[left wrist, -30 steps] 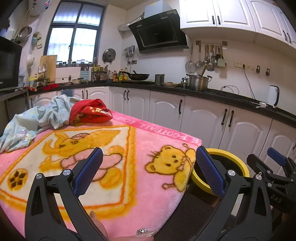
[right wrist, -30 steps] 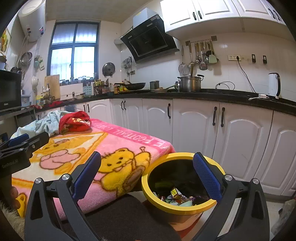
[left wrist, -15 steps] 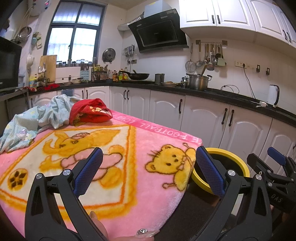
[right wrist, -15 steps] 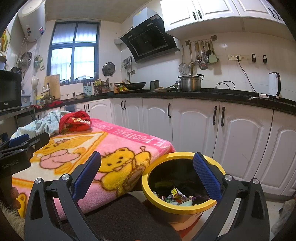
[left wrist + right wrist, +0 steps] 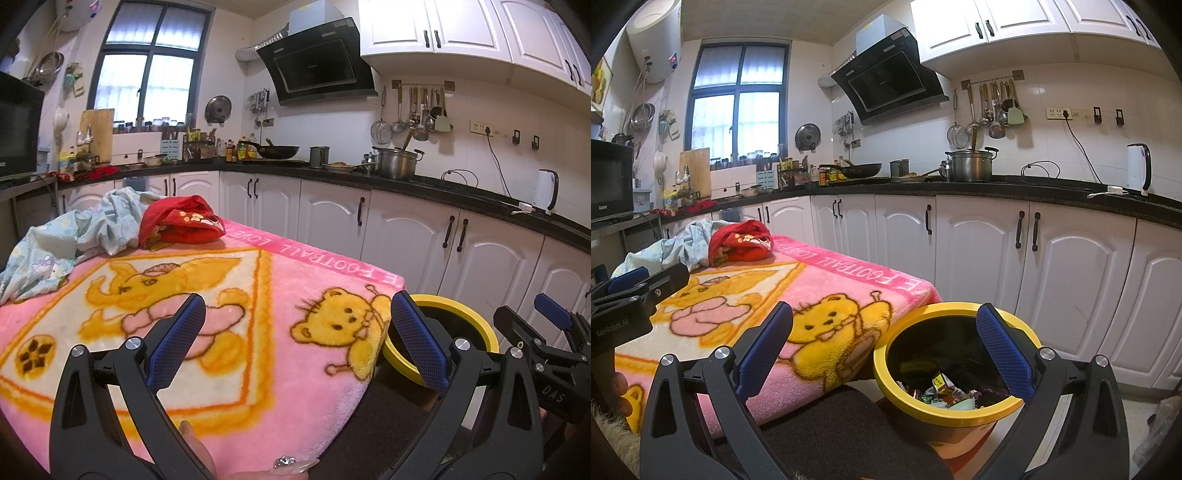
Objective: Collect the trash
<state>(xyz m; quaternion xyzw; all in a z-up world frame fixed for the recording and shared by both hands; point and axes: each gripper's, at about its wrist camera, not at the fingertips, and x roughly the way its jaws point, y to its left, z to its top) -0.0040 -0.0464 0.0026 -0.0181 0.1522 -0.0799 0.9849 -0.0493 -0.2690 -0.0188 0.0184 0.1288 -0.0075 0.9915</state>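
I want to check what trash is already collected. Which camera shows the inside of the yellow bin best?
The right wrist view: it looks down into the yellow bin, showing wrappers at the bottom. The left wrist view catches only part of the rim behind a finger.

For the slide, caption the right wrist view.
Open right gripper above yellow-rimmed bin of wrappers, beside pink blanket.
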